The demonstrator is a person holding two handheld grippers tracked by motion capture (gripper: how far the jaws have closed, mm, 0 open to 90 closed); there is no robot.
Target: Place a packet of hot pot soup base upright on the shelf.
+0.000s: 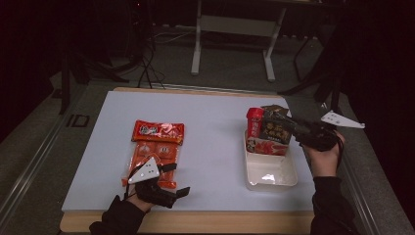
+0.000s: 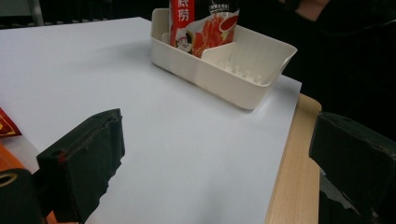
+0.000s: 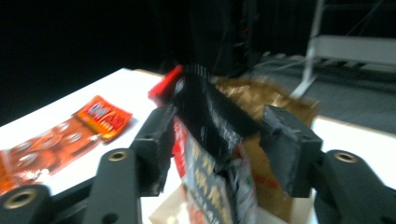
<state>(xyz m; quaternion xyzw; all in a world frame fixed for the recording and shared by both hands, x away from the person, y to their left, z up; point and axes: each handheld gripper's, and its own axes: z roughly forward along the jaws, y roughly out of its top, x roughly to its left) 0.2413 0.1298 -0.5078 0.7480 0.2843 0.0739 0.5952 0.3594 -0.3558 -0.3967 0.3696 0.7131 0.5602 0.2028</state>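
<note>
From above, right gripper [image 1: 289, 128] at the dark packet [image 1: 277, 128] standing in the white tray [image 1: 271, 174]; left gripper [image 1: 177, 180] beside the orange packet [image 1: 155, 147], holding nothing. Along the left jaws: spread wide over bare table [image 2: 187, 140], tray ahead. Along the right jaws: parted, dark packet [image 3: 210, 140] between them, loose.

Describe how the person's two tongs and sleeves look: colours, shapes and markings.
Both tongs are black, each with two chunky, blunt jaws. The left tongs and the right tongs each carry a pale grey three-cornered plate dotted with small marks. Round brass-coloured rivets sit at the jaw pivots in the right gripper view. Both sleeves are dark.
</note>
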